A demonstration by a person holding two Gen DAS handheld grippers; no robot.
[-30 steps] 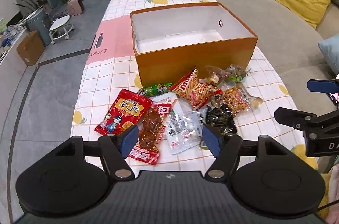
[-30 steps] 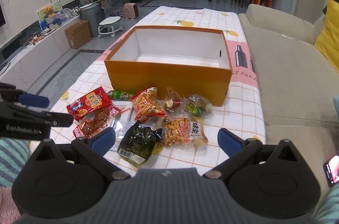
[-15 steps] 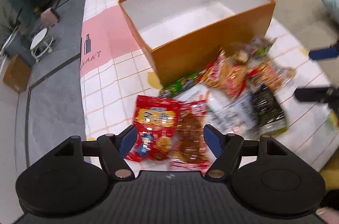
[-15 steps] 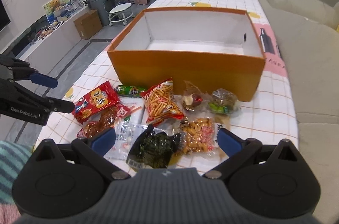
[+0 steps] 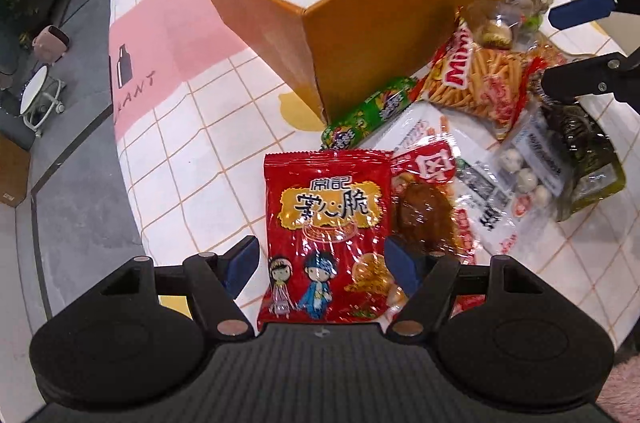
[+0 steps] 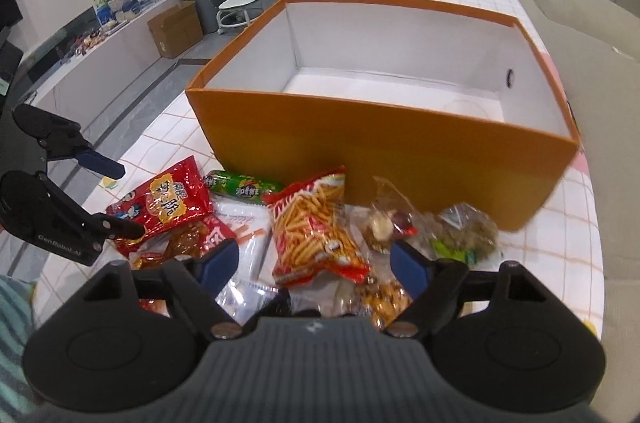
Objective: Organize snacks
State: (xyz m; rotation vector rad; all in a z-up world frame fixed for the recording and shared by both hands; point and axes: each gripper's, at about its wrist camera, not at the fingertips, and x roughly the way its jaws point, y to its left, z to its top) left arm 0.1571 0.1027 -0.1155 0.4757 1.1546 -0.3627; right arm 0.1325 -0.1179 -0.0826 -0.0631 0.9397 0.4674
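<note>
An empty orange box point(image 5: 400, 19) point(image 6: 400, 143) with a white inside stands on the checked tablecloth. A pile of snack packs lies in front of it. My left gripper point(image 5: 322, 259) is open, its jaws on either side of a red pack with cartoon figures point(image 5: 326, 223), which also shows in the right wrist view point(image 6: 164, 203). My right gripper point(image 6: 314, 261) is open over a red pack of fries sticks point(image 6: 316, 227) point(image 5: 476, 79). A green sausage-shaped pack point(image 5: 366, 117) point(image 6: 240, 185) lies against the box.
Other packs lie in the pile: a brown meat pack point(image 5: 424, 207), a clear pack with white balls point(image 5: 524, 179), a dark seaweed pack point(image 5: 588, 159), and clear nut packs point(image 6: 460, 231). A grey sofa point(image 6: 592, 63) runs along the table's right side.
Both grippers have moved forward and down toward the snack pile. The left one now straddles the red cartoon pack; the right one is now over the fries pack.
</note>
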